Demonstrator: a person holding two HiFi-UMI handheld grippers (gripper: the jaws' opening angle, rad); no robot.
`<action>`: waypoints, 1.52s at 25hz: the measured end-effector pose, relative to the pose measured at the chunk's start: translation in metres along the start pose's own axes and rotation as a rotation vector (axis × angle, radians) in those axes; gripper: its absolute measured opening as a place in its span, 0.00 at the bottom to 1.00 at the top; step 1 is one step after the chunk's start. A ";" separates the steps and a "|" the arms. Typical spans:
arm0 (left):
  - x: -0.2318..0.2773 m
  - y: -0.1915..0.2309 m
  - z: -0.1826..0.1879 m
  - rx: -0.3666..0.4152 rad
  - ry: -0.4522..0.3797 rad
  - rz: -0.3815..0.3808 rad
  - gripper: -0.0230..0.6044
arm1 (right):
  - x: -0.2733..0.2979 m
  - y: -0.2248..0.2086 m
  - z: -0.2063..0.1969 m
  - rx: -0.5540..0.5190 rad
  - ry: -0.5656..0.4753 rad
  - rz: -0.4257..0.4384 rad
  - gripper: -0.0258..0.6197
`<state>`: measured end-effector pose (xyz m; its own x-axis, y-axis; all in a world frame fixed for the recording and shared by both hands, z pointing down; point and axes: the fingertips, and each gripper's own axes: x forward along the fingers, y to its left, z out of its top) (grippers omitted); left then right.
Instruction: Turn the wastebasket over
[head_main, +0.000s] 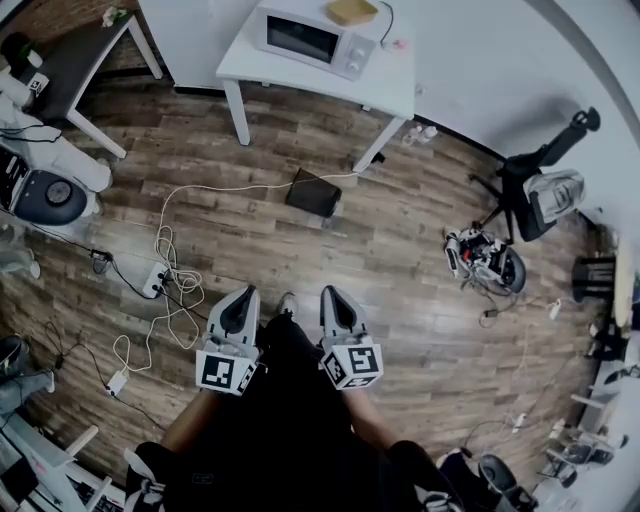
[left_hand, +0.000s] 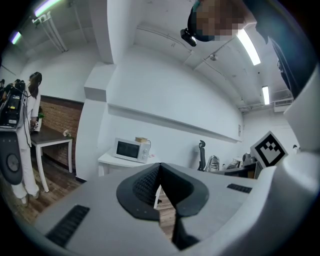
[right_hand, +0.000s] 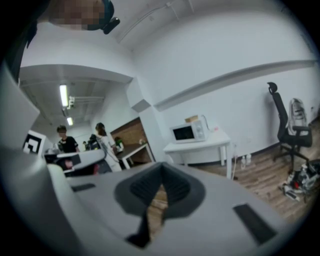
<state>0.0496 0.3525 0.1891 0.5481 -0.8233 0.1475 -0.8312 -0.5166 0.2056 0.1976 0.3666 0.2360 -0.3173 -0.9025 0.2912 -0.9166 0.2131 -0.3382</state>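
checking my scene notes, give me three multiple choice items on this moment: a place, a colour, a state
1. Where does the microwave stand? A) on a shelf B) on the white table C) in a cupboard
2. What colour is the office chair? A) black B) red C) yellow
3. How do the jaws of the left gripper and right gripper stand? A) wide open B) shut on a cup C) shut, empty
Answers: 1 B, it sits on the tabletop; 2 A, its frame is black; 3 C, both close fully on nothing.
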 end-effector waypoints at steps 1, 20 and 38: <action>0.004 0.001 0.001 0.000 0.002 0.001 0.09 | 0.004 -0.003 0.001 0.003 0.004 0.000 0.09; 0.131 0.121 0.048 -0.002 -0.012 -0.128 0.09 | 0.168 -0.002 0.023 0.038 0.023 -0.109 0.09; 0.235 0.278 0.065 -0.048 0.093 -0.252 0.09 | 0.362 -0.002 0.015 0.085 0.105 -0.298 0.09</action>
<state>-0.0582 0.0000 0.2178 0.7454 -0.6437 0.1734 -0.6631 -0.6890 0.2925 0.0881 0.0337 0.3289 -0.0654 -0.8761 0.4776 -0.9508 -0.0905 -0.2962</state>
